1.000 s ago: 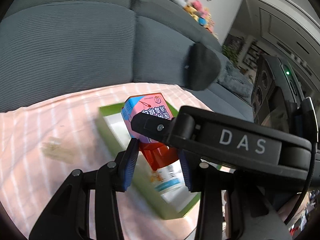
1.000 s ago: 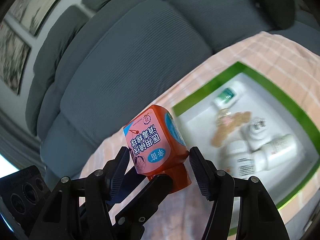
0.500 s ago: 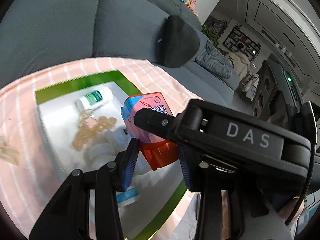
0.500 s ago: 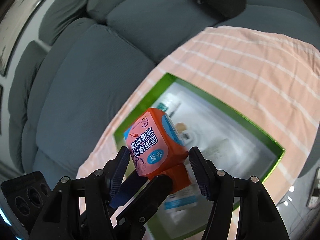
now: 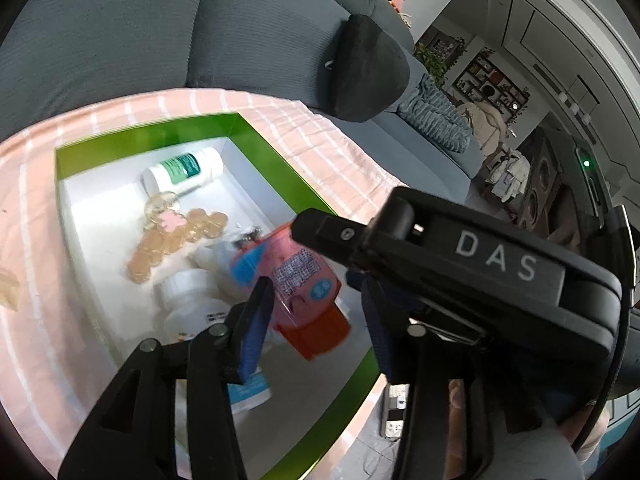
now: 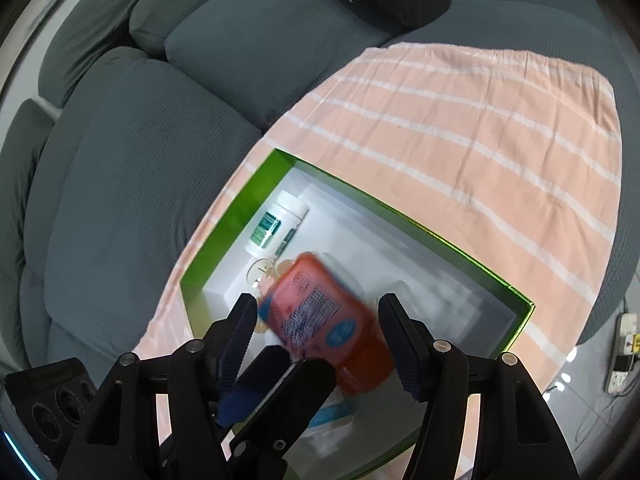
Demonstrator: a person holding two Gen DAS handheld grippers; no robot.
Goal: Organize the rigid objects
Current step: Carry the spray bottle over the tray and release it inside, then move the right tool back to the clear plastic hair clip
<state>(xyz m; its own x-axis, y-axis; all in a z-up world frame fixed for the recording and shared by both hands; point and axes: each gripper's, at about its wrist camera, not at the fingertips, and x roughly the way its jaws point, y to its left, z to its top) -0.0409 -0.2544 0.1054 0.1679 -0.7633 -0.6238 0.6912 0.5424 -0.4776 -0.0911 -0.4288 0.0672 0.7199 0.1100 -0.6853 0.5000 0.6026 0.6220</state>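
Note:
A pink bottle with an orange cap (image 5: pixel 296 280) (image 6: pixel 320 312) is blurred and tipped over, low inside the green-rimmed white box (image 5: pixel 260 140) (image 6: pixel 224 240). My left gripper (image 5: pixel 316 320) has its jaws opening. The orange cap lies between the blue pads, with a gap showing beside it. My right gripper (image 6: pixel 320 332) is open just above the box, its fingers on either side of the bottle and clear of it. In the left wrist view the right gripper's black body (image 5: pixel 460 264) crosses above the bottle.
The box also holds a white bottle with a green label (image 5: pixel 184 168) (image 6: pixel 276 224), amber beads (image 5: pixel 176 240) and white bottles (image 5: pixel 188 300). It rests on a pink striped cloth (image 6: pixel 460 120) spread over a grey sofa (image 6: pixel 140 160). A dark cushion (image 5: pixel 360 72) lies behind.
Both grippers came over the box and dipped towards it. The left jaws have widened, and the bottle has tipped from upright in their grip down into the box.

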